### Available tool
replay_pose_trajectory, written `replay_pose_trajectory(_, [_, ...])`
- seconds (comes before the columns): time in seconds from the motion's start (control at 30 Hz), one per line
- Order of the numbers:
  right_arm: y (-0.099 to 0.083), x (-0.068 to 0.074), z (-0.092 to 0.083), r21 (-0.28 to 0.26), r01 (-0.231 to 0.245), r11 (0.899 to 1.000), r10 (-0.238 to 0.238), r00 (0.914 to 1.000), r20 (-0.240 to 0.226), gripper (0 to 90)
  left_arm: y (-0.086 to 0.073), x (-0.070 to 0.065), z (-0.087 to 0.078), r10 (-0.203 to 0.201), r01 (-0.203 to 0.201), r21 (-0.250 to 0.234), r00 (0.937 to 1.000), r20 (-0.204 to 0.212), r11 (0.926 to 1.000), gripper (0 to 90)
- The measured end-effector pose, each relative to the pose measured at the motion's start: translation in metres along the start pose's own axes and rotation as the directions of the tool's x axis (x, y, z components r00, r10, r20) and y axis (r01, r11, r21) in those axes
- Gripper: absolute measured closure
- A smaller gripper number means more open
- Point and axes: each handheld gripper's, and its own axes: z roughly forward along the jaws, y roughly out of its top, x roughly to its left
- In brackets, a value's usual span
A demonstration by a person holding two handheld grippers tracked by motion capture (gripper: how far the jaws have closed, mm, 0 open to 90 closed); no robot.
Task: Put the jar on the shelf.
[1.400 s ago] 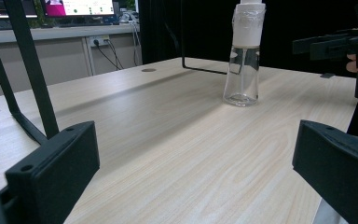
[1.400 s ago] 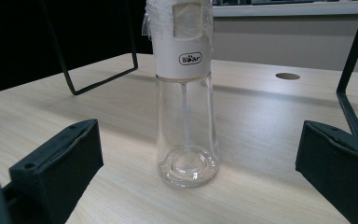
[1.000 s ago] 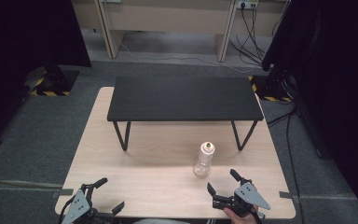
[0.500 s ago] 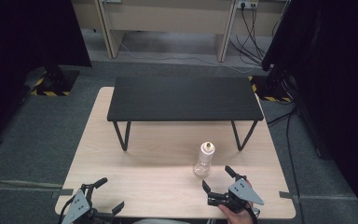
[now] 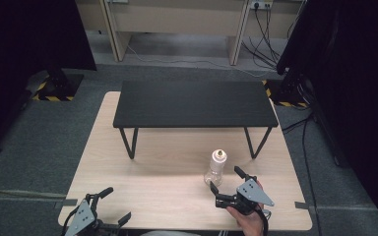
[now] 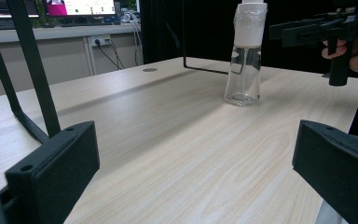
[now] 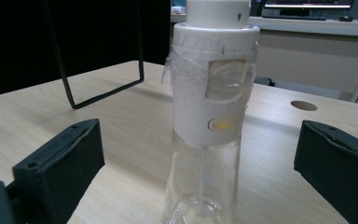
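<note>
Between the right gripper's (image 5: 228, 187) matt black plastic jaws, the spray bottle (image 7: 208, 135) has a clear glossy glass-like body and a white smooth plastic collar wrapped in crinkled clear film. The surface (image 5: 167, 172) is pale, matt wood-grain laminate.

My right claw (image 5: 227, 188) is a matte black frame with two slim black jaws and a grey three-cornered plate on top, dotted with small dark holes. My left claw (image 5: 113, 205) matches it, with the same grey plate behind its jaws. Each jaw ends in a blocky black pad (image 7: 58, 161) with a small round screw hole near its base.
</note>
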Motion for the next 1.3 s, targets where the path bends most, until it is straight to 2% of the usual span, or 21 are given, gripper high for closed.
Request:
replay_pose_trajectory(0.4, [0.004,-0.003,0.015,0.029,-0.025,0.999,0.026,0.9996,-0.012,4.0,0.0,0.0,-0.001,-0.001,0.001,-0.002,1.0,0.001,1.0,0.0])
replay_pose_trajectory(0.7, [0.008,-0.002,0.027,0.055,-0.007,0.998,0.007,0.9999,-0.008,9.2,0.0,0.001,-0.001,-0.002,0.002,-0.002,1.0,-0.001,1.0,0.0])
replay_pose_trajectory(0.97, [0.006,-0.006,0.03,0.069,-0.019,0.997,0.019,0.9998,0.004,13.1,0.0,0.0,0.0,0.0,0.0,0.001,1.0,0.001,1.0,0.0])
replay_pose_trajectory(1.03, [0.007,-0.007,0.033,0.069,-0.023,0.997,0.023,0.9997,0.0,15.2,0.0,0.0,0.0,0.0,0.0,0.002,1.0,0.001,1.0,0.0])
replay_pose_trajectory(1.13, [0.006,-0.007,0.039,0.08,0.006,0.997,-0.006,1.0,-0.001,21.3,0.0,0.0,0.0,-0.001,0.001,0.001,1.0,0.001,1.0,0.0])
replay_pose_trajectory(1.23, [0.005,-0.008,0.043,0.096,0.015,0.995,-0.015,0.9999,0.002,28.1,-0.001,0.0,0.0,-0.001,0.001,0.003,1.0,0.001,1.0,0.0])
replay_pose_trajectory(1.27, [0.004,-0.009,0.046,0.103,0.029,0.994,-0.029,0.9996,0.0,33.6,-0.001,0.0,0.0,0.0,0.0,0.003,1.0,0.001,1.0,0.0])
replay_pose_trajectory(1.3, [0.004,-0.009,0.046,0.103,0.029,0.994,-0.029,0.9996,0.0,33.6,0.0,0.0,0.0,0.0,0.0,0.003,1.0,0.002,1.0,0.0])
